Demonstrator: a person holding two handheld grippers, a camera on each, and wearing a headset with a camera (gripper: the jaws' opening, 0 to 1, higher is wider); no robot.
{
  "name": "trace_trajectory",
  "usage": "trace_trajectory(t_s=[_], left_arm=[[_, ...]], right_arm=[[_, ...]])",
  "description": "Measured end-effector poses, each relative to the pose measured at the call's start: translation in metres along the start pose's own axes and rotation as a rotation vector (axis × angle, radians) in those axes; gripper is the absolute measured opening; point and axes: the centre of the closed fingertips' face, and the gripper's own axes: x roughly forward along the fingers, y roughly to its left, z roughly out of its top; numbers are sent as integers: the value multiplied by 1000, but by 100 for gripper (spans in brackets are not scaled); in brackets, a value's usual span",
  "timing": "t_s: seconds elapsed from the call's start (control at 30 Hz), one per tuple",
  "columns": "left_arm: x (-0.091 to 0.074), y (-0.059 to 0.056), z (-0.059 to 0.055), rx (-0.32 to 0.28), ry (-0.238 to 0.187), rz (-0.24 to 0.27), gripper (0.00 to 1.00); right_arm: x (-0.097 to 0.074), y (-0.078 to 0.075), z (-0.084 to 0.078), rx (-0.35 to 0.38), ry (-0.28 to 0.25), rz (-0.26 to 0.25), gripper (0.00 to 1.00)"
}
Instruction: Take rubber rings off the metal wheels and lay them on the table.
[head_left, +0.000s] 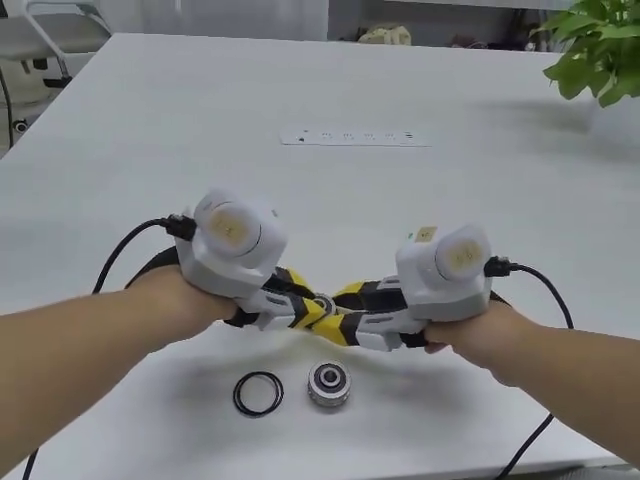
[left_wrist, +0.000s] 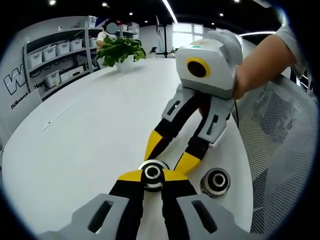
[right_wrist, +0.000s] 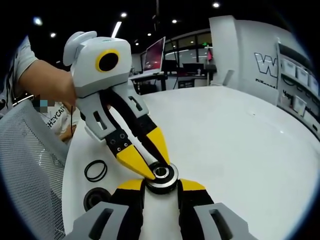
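Left tongs (left_wrist: 151, 177) pinch the rim of the held wheel (right_wrist: 162, 175); right tongs (right_wrist: 161, 186) are clamped across it from the opposite side. The wheel hangs midway between both, above the desk (head_left: 400, 200). Below lie a loose rubber ring (head_left: 258, 393), then a second wheel (head_left: 328, 385) just beside it.

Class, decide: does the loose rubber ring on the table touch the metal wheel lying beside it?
Apart. Head view shows bare table between rubber ring and metal wheel.
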Motion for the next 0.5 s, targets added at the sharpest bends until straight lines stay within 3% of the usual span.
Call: trace_trajectory(t_s=[0.5], left_arm=[[-1,0,0,-10,-4,1,8]], right_arm=[[-8,0,-5,23,11,25,16]])
